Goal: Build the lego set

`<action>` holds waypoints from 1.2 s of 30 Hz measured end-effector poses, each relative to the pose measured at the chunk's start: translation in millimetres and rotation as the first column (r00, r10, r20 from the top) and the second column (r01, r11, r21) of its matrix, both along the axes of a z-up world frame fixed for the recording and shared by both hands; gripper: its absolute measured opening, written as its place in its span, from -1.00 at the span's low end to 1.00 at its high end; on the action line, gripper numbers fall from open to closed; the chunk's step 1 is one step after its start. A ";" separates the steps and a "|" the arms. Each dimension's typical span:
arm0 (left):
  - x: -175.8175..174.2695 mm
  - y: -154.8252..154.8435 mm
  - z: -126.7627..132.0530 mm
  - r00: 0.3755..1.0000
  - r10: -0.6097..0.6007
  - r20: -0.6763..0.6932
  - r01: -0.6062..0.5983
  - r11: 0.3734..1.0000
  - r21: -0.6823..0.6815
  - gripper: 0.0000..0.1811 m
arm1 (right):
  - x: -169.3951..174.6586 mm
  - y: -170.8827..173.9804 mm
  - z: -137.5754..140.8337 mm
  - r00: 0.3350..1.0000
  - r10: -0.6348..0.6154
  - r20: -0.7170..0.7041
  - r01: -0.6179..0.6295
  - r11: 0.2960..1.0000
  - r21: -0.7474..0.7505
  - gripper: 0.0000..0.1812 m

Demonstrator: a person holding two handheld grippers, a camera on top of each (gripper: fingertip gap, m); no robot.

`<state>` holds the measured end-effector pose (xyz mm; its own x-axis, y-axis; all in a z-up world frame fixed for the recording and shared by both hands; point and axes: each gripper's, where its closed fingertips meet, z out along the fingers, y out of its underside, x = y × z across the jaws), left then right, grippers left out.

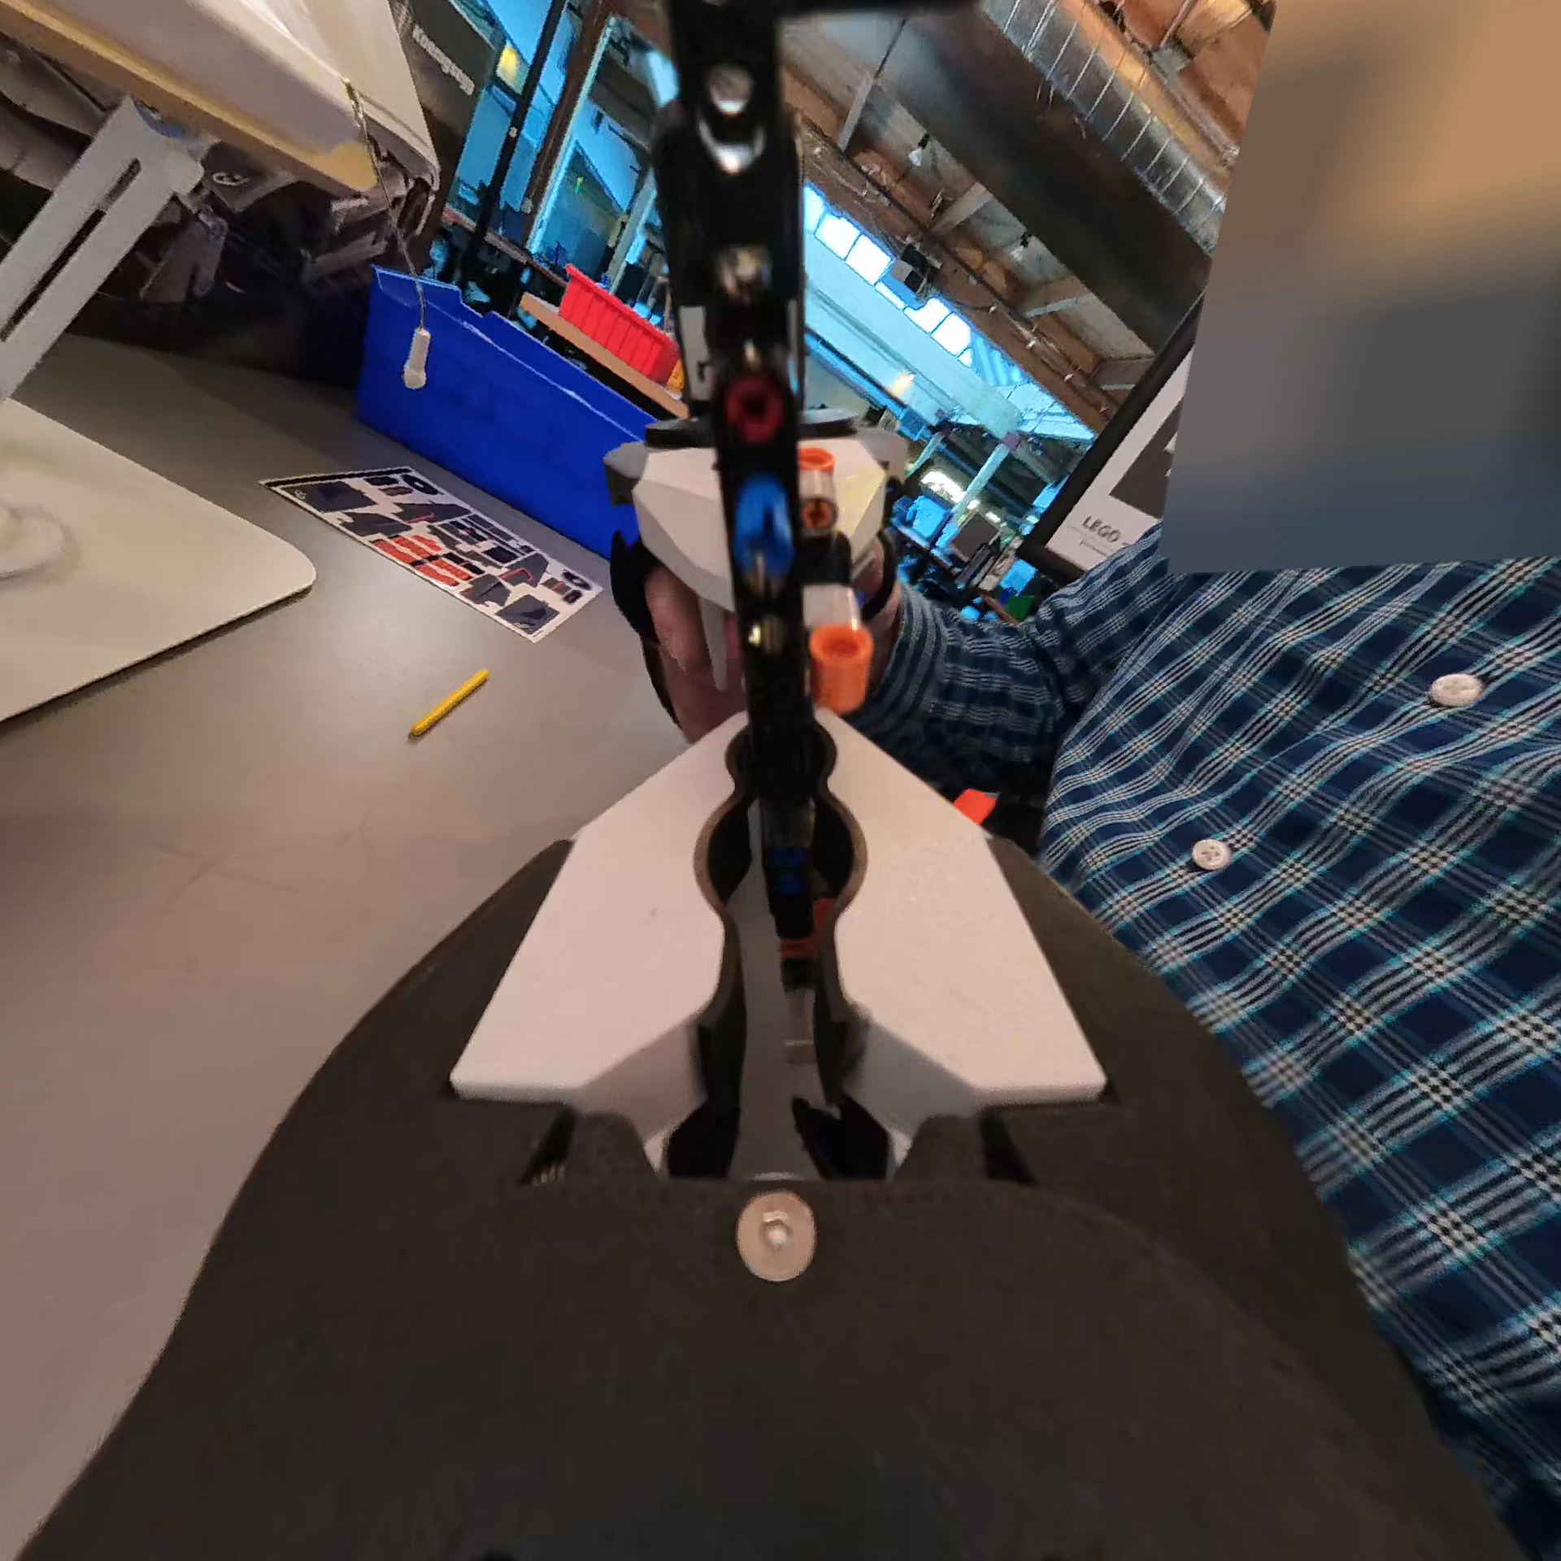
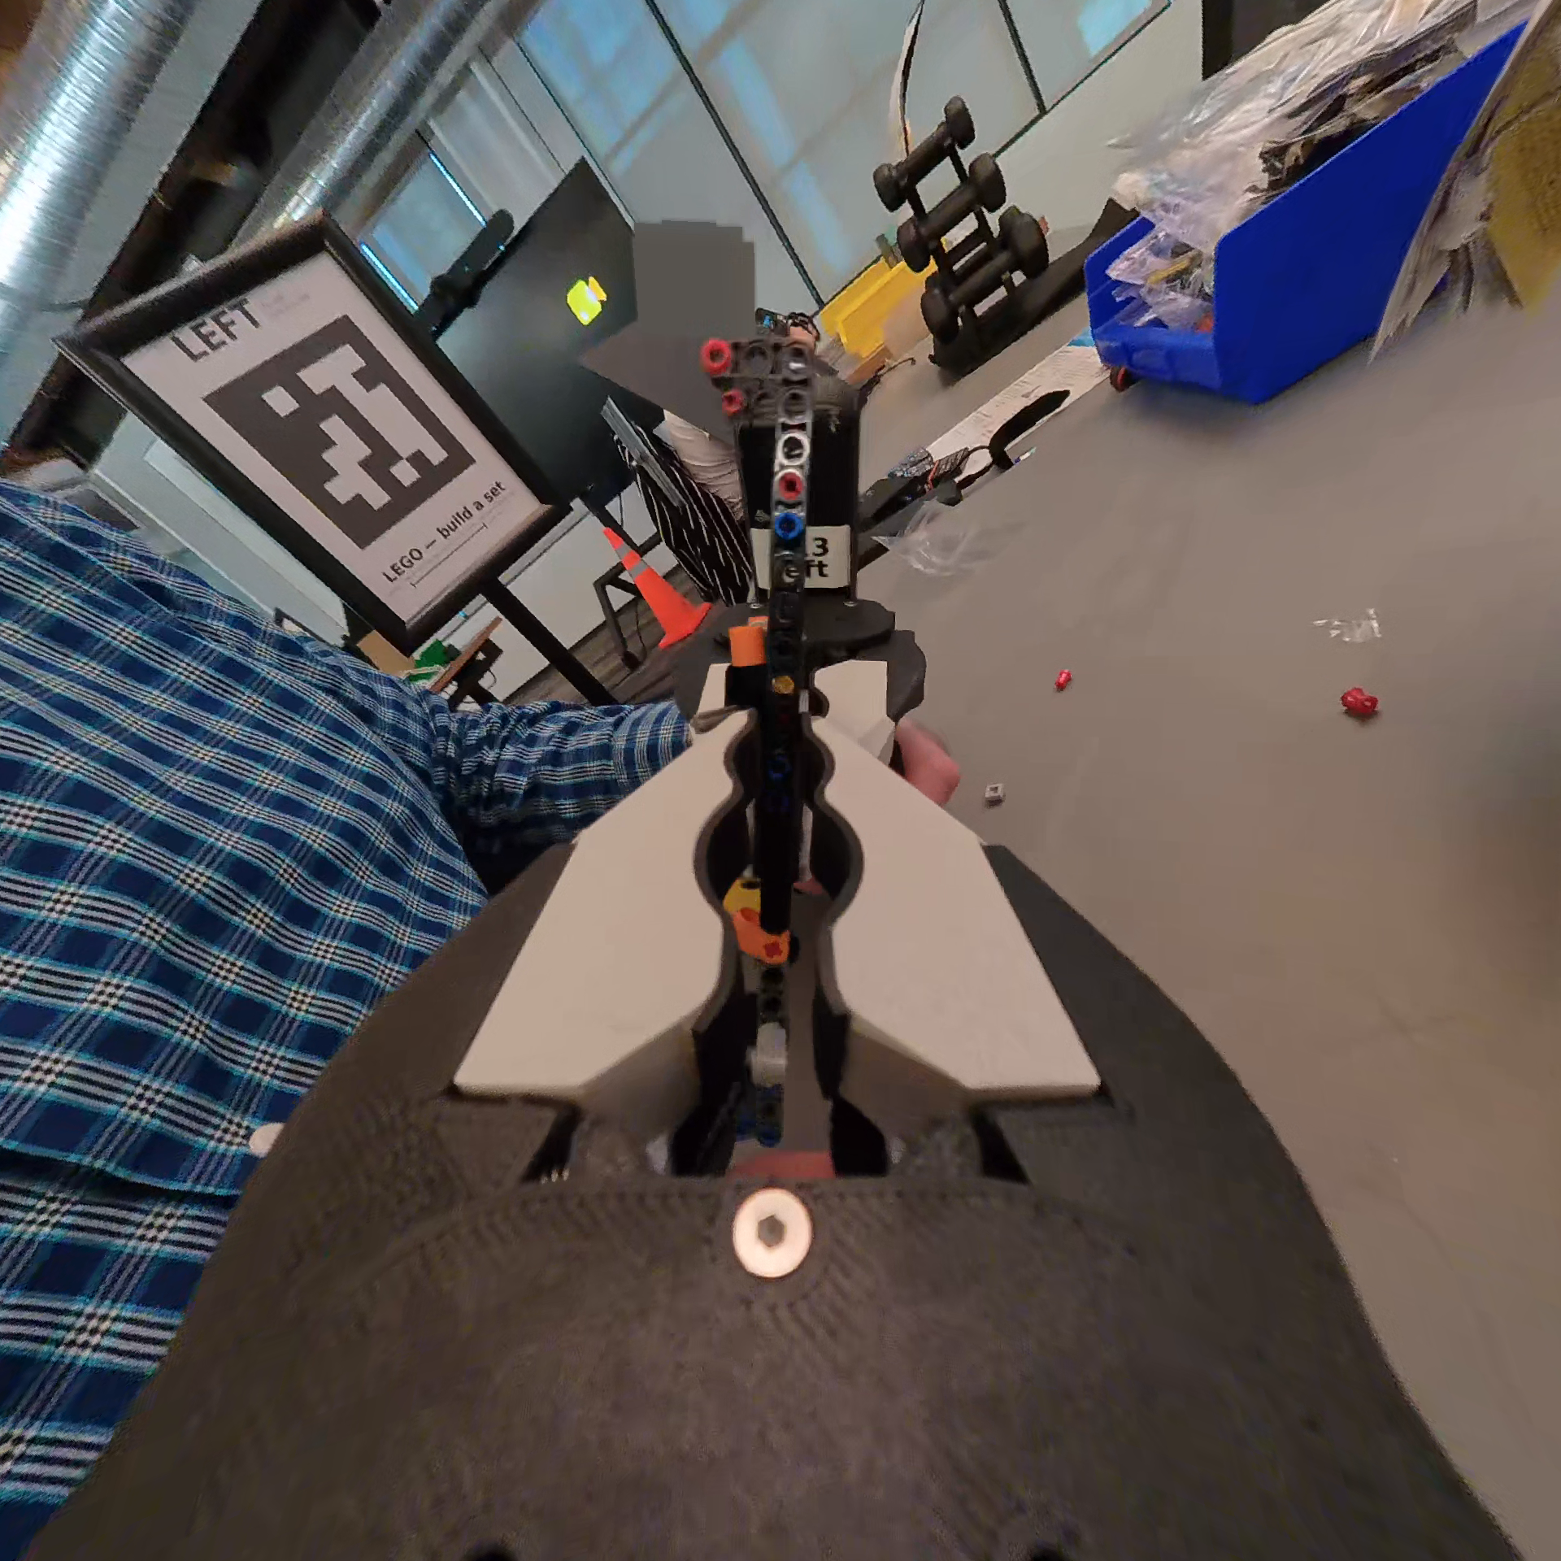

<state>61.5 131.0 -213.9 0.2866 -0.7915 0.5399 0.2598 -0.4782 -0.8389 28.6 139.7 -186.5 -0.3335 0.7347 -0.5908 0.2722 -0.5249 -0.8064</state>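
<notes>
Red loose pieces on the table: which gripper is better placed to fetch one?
Probably right: the red pieces lie beside the right gripper, absent from the left view. Both clamp the black beam.

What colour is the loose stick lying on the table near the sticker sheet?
Yellow stick; the left wrist view shows it best.

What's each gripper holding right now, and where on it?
Both grip the same black lego beam assembly, one at each end: the left gripper and the right gripper are each shut on it, facing each other.
</notes>
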 end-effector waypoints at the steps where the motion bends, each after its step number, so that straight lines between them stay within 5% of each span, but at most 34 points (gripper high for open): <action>1: 0.4 2.0 -1.8 0.999 0.020 -0.025 -0.020 1.000 0.009 -0.94 | -0.5 -0.1 -1.5 1.000 -0.005 0.010 0.005 1.000 0.017 -0.95; 8: -7.0 15.7 3.5 0.989 0.148 -0.024 -0.146 0.987 0.065 -0.78 | -5.0 5.7 1.6 0.989 -0.124 0.078 0.103 0.968 0.229 -0.95; 13: -20.3 20.3 9.9 0.969 0.245 0.034 -0.247 0.964 0.095 -0.50 | -14.7 -0.9 14.4 0.963 -0.245 0.113 0.122 0.770 0.627 -0.95; 16: -29.5 21.4 16.5 0.950 0.311 0.045 -0.314 0.942 0.120 -0.36 | -19.8 1.6 14.5 0.953 -0.269 0.141 0.118 0.755 0.645 -0.95; 23: -35.8 12.5 41.1 0.934 0.313 0.172 -0.336 0.934 0.125 -0.72 | -17.2 4.2 25.5 0.985 -0.135 0.106 0.113 0.974 0.195 -0.95; 32: -31.9 13.6 50.2 0.927 0.283 0.245 -0.309 0.948 0.072 -0.83 | -13.7 10.0 32.2 0.995 -0.103 -0.007 0.102 0.994 -0.041 -0.95; 36: -30.3 17.3 49.8 0.914 0.287 0.286 -0.308 0.951 0.033 -0.70 | -15.5 12.8 29.8 0.993 -0.116 -0.020 0.115 0.991 -0.071 -0.96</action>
